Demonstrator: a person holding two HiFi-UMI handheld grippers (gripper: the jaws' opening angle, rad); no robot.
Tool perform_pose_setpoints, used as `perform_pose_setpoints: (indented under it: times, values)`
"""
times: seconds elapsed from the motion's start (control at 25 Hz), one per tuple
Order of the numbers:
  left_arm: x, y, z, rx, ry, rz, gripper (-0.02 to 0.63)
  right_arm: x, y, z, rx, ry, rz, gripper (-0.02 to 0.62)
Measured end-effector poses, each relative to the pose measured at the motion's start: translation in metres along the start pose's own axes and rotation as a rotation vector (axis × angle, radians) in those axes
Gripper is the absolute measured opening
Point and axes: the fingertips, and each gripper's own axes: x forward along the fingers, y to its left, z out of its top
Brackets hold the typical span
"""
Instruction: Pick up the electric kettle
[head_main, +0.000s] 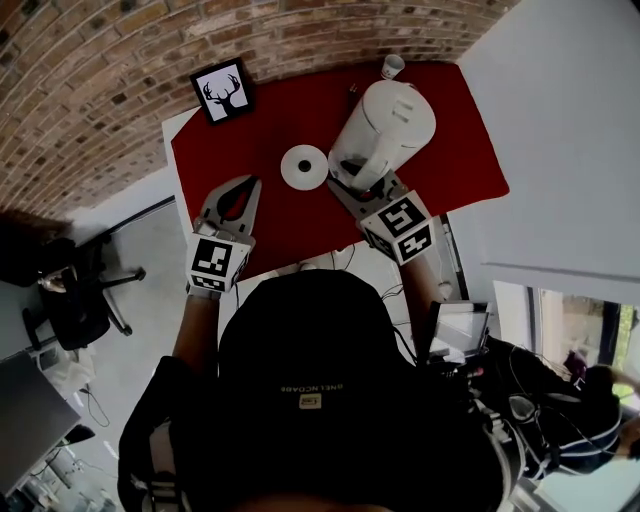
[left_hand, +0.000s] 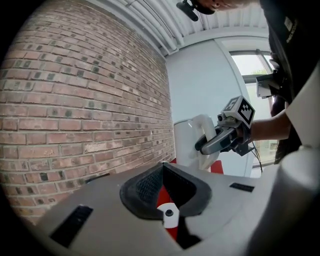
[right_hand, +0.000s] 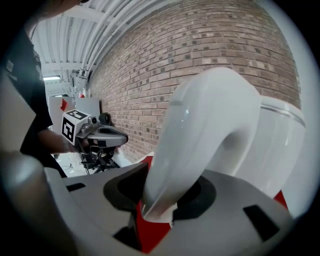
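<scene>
The right tongs (head_main: 352, 183) are clamped on the white handle (right_hand: 200, 140) of the electric kettle (head_main: 388, 122) — its body is just ahead of their tips, over the red mat (head_main: 460, 160). The left tongs (head_main: 246, 190) are pressed together with nothing in them, off to the side — a round white base (head_main: 304, 166) lies between the two.

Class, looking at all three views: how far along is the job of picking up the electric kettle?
Done: the right gripper is clamped on the handle of the kettle, which is apart from its round white base. In hand: the lift itself; whether the kettle's bottom is clear of the red cloth isn't visible. The left gripper is shut and empty, off to the side. Left: raising the kettle plainly free.
</scene>
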Motion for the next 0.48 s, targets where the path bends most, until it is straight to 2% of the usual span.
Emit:
perform_pose_setpoints:
  times: [0.48]
  values:
    - [0.017, -0.004, -0.004, -0.001, 0.008, -0.038, 0.006, -0.007, -0.017, -0.014, 0.019, 0.022, -0.057, 0.152]
